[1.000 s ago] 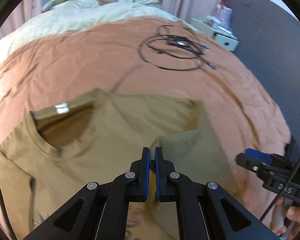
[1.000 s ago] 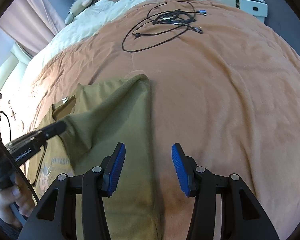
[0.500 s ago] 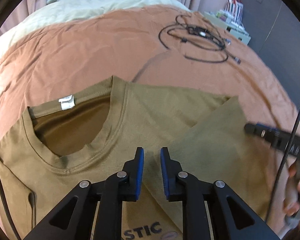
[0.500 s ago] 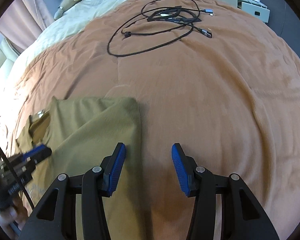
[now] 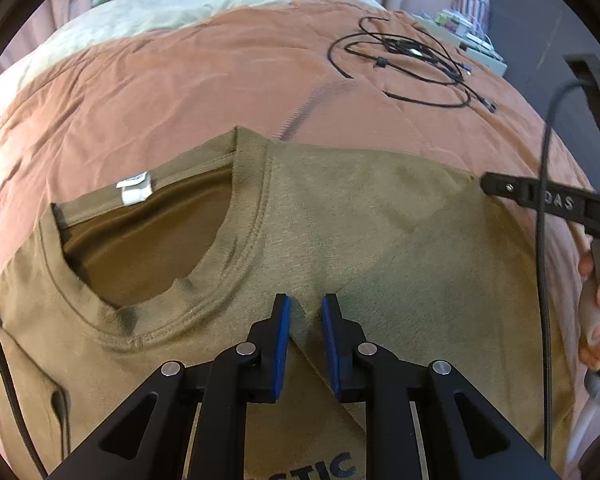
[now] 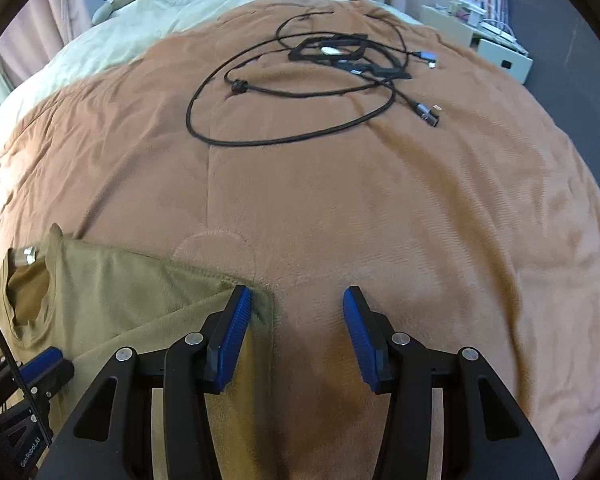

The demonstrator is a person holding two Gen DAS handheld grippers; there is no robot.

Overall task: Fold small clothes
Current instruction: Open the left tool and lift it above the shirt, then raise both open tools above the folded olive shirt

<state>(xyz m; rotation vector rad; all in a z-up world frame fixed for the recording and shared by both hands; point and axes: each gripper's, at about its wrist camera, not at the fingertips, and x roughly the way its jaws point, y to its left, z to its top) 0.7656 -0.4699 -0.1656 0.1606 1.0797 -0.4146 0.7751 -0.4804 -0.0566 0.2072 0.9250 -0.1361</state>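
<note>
An olive-green cotton T-shirt (image 5: 340, 216) is spread on a brown fleece blanket (image 6: 380, 200). The left gripper (image 5: 304, 312) is released above the folded sleeve; the right gripper (image 6: 296, 300) is held open, grasping nothing.

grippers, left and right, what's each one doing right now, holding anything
Left gripper: open, narrow gap, holding nothing, just over the olive-green cotton t-shirt.
Right gripper: open wide, empty, at the t-shirt's folded corner on the brown fleece blanket.
</note>
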